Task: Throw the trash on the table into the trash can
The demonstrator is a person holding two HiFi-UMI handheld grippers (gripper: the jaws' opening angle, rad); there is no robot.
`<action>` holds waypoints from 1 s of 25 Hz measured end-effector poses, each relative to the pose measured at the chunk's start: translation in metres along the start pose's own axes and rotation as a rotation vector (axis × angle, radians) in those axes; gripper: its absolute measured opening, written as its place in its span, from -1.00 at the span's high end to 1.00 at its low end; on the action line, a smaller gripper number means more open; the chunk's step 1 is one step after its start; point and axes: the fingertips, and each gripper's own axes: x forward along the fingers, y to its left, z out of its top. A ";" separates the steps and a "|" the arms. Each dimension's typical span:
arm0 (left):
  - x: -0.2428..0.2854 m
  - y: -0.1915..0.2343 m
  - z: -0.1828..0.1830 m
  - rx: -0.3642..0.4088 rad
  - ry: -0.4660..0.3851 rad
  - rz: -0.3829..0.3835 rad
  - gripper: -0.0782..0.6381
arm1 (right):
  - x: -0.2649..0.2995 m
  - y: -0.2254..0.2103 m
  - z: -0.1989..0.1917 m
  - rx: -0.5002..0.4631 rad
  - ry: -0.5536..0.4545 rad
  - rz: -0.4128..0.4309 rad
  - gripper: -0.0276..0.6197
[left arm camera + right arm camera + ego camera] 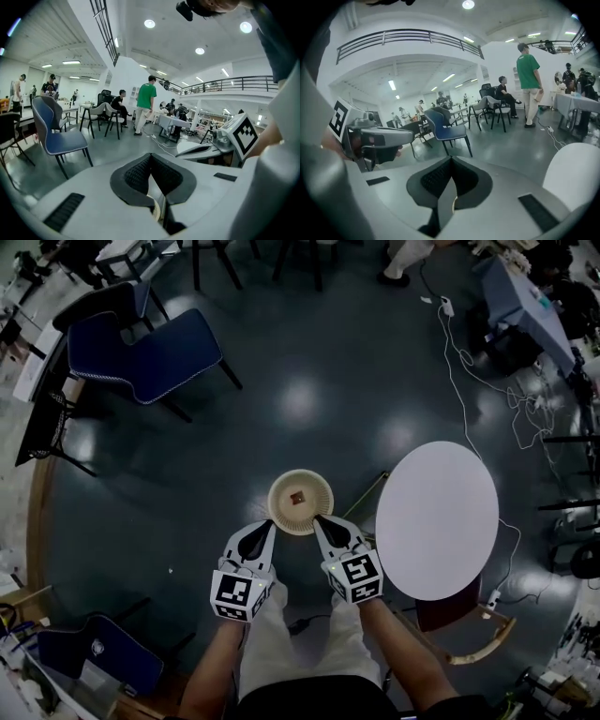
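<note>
The left hand-held gripper point(271, 522) and the right hand-held gripper point(318, 518) are each closed tight on the rim of a cream woven trash can point(281, 488), one on either side. They carry it between them over the dark floor point(187, 484), in front of the person's legs. A small brown piece of trash point(297, 497) lies inside the can. The round white bench point(436, 519) stands just to its right

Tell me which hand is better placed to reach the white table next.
Right. The right gripper sits beside the round table; the left gripper is across the bin. Both pinch its rim.
</note>
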 end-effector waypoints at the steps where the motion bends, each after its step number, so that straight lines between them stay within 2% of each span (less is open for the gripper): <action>1: -0.005 -0.002 0.007 0.014 -0.003 0.002 0.74 | -0.007 0.004 0.008 -0.006 -0.009 0.002 0.86; 7: -0.037 -0.019 0.053 0.040 -0.037 -0.012 0.74 | -0.050 0.029 0.052 -0.025 -0.054 0.009 0.86; 12: -0.063 -0.032 0.095 0.069 -0.073 -0.056 0.74 | -0.079 0.054 0.106 -0.048 -0.127 -0.005 0.86; 19: -0.119 -0.032 0.119 0.137 -0.109 -0.108 0.74 | -0.097 0.106 0.146 -0.092 -0.186 -0.036 0.86; 25: -0.172 -0.024 0.142 0.168 -0.140 -0.102 0.74 | -0.113 0.152 0.176 -0.118 -0.242 -0.042 0.86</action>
